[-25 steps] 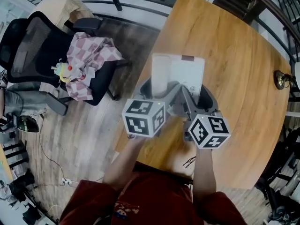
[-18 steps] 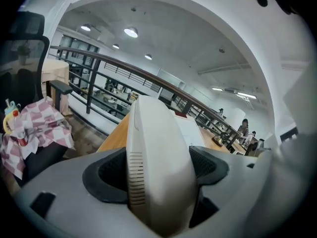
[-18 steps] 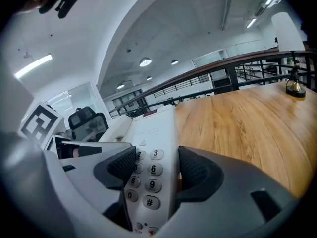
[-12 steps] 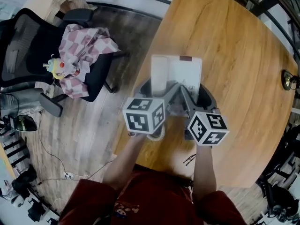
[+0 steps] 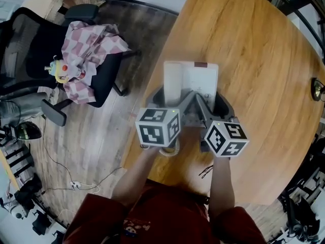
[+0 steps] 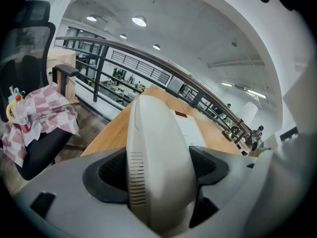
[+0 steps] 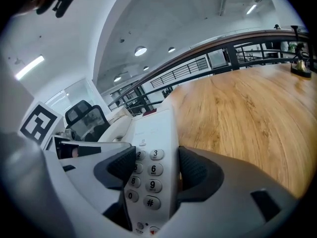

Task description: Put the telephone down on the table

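Note:
A white desk telephone [image 5: 191, 80] with its handset on the left side is held over the left part of the wooden table [image 5: 254, 60]. My left gripper [image 5: 163, 96] is shut on the handset side of the telephone [image 6: 158, 152]. My right gripper [image 5: 219, 99] is shut on the keypad side of the telephone [image 7: 151, 170], its dark pads pressing both faces. A coiled cord [image 5: 169, 149] hangs under the left gripper. Whether the base touches the table is hidden by the grippers.
A black office chair [image 5: 35, 50] with a pink checked cloth [image 5: 89, 50] and a small toy stands on the wood floor to the left. A small brass object [image 5: 317, 89] sits at the table's right edge. A railing runs beyond the table [image 7: 237, 103].
Both grippers keep the same hold on the telephone. The view has shifted slightly, with the chair sliding up and left; the coiled cord now shows below the left gripper.

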{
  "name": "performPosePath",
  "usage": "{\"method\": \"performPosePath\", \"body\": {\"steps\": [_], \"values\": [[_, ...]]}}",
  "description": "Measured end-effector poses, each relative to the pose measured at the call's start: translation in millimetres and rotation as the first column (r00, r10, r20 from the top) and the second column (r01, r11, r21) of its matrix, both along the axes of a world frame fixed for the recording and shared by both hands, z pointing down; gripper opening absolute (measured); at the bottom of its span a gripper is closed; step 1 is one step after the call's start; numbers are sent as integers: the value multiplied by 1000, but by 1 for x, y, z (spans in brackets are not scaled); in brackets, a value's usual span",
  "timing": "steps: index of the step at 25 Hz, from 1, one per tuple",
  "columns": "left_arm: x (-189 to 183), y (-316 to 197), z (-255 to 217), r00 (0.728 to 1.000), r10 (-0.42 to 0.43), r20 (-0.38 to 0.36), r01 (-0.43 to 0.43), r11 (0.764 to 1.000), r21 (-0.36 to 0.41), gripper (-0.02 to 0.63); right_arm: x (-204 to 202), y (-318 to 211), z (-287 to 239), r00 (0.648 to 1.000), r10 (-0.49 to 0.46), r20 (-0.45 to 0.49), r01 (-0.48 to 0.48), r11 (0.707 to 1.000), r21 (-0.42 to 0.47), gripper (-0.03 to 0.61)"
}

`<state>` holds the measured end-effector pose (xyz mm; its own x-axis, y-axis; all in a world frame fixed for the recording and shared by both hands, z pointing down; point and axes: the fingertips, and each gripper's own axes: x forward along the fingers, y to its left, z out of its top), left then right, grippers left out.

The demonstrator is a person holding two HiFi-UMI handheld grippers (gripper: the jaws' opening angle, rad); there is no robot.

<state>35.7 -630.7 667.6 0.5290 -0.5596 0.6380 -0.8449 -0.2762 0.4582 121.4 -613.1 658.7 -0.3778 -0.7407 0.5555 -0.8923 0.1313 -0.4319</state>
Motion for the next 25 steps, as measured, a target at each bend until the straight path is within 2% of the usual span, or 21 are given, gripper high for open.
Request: {"method": "performPosePath", "body": {"steps": [14,25], "values": [[-3,-2,-4,1000,-20,24,19,999,48,393,2,2,-1,999,29,28,-30,999,31,287],[-17,10,-54,997,-67,50,59,986,157,393,8,11,-58,999,51,8,-51,989,136,287]]}}
